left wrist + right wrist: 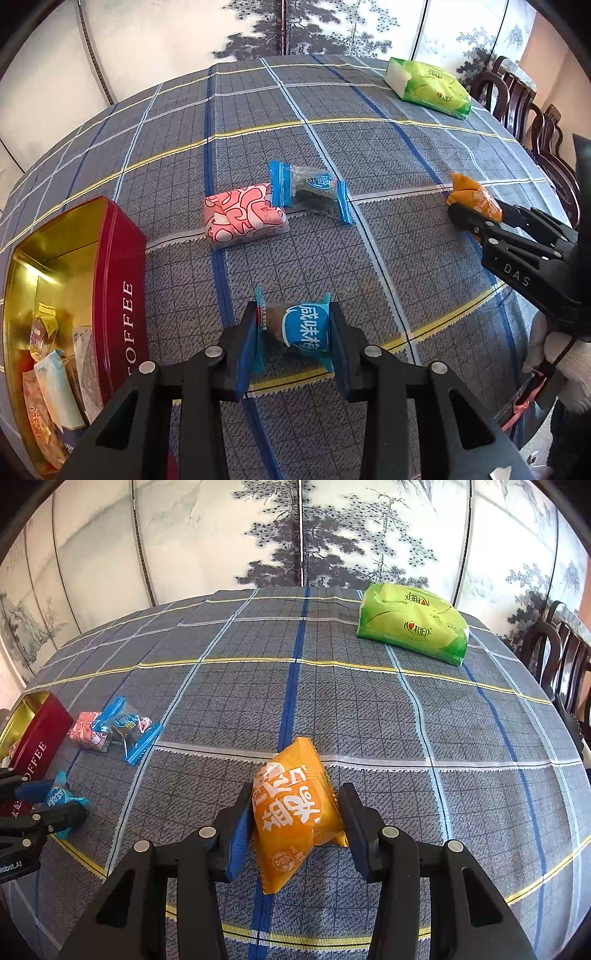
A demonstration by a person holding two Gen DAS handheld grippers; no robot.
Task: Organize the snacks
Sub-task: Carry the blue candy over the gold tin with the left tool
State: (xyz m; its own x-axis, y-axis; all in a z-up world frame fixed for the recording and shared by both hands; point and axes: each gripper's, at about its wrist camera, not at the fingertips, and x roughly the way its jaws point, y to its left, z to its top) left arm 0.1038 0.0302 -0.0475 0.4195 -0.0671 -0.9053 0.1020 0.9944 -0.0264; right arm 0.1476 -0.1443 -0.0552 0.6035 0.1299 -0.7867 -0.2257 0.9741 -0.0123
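A light, crinkly blue plum packet (295, 330) is clamped at its soft middle by the left gripper (293, 345) beside the red tin (118, 280) at near left, while a pillowy orange packet (291, 812), bracketed by the right gripper (295, 830), whose closure cannot be judged, is best pinched across its middle.

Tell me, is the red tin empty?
No. The open red tin already holds several wrapped snacks against its gold inside.

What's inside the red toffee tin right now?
The red toffee tin is open, with a gold lining. Several wrapped snacks lie at its near end. The near wall and the frame edge hide whatever lies lower down.
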